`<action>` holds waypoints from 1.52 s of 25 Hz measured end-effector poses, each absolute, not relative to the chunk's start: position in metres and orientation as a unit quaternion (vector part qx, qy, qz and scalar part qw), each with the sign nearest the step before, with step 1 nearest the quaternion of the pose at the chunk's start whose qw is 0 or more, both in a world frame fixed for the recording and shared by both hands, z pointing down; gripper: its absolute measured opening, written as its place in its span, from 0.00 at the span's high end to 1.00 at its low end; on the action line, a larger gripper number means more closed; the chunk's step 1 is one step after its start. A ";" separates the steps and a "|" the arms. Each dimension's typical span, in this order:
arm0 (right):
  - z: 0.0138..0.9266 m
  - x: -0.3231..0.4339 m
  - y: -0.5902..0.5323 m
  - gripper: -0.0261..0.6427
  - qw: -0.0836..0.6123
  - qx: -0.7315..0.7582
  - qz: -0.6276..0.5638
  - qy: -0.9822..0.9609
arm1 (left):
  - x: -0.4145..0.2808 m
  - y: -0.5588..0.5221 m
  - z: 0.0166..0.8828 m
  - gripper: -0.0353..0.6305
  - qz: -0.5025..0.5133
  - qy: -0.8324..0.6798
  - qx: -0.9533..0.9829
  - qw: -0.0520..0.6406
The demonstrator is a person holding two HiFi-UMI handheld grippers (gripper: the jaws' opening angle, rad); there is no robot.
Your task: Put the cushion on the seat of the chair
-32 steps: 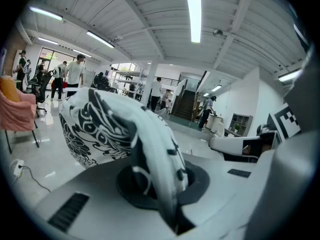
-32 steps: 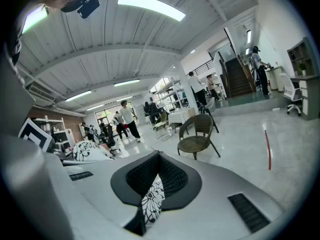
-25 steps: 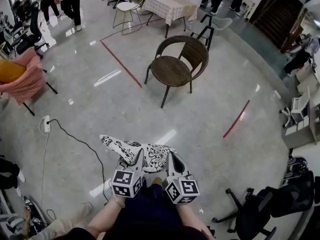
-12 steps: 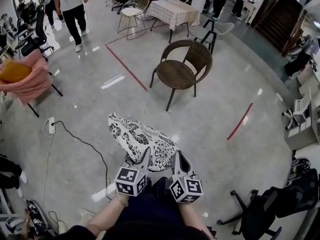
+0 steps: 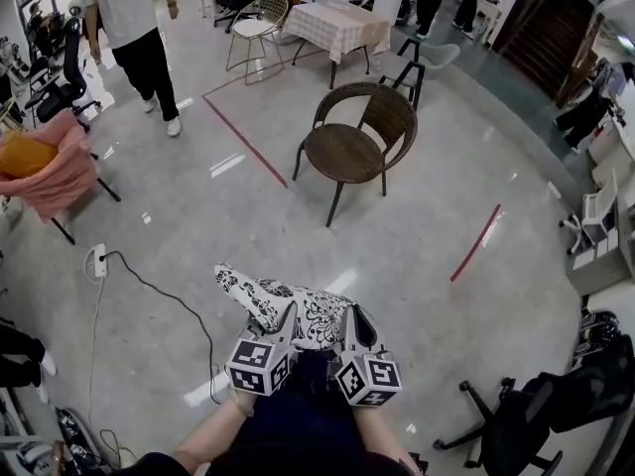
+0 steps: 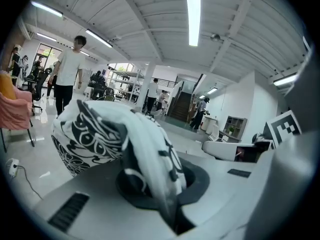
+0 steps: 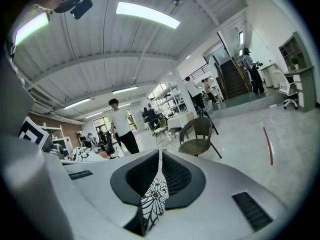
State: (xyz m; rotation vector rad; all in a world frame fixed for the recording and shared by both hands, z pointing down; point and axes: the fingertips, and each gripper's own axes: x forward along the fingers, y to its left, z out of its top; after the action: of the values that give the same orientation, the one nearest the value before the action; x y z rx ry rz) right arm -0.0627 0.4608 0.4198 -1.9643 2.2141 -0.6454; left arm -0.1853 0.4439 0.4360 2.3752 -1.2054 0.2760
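1. The left gripper [image 5: 288, 315] and right gripper [image 5: 349, 320] were each clamped on an edge of the patterned cushion [image 5: 283, 300] — likely to carry it spread out (not bunched).
2. The cushion hung above the floor [image 5: 417, 246], well apart from the wicker chair [image 5: 389, 109], whose seat [image 5: 342, 152] lay bare ahead.

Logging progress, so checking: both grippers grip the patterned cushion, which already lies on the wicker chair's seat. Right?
No. The left gripper and right gripper grip the cushion, but the head view shows it held in the air; the chair has a bare seat.
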 end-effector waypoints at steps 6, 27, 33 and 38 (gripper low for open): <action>0.419 -0.045 0.415 0.94 0.054 -0.643 -0.218 0.732 | -0.175 0.403 0.437 0.91 0.102 -0.456 0.851 0.239; 0.419 0.027 0.269 0.94 0.047 -0.612 -0.223 0.757 | -0.096 0.266 0.433 0.91 0.081 -0.481 0.840 0.239; 0.423 0.029 0.261 0.94 0.046 -0.599 -0.231 0.766 | -0.088 0.263 0.437 0.91 0.084 -0.488 0.835 0.239; 0.430 0.026 0.261 0.94 0.040 -0.590 -0.241 0.769 | -0.091 0.261 0.441 0.91 0.088 -0.497 0.828 0.244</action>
State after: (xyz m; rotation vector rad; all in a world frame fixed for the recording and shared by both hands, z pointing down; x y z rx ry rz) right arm 0.0255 0.2608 0.4305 -1.8089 2.3578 -0.7375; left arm -0.0912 0.2612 0.4411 2.2611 -1.3581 0.2405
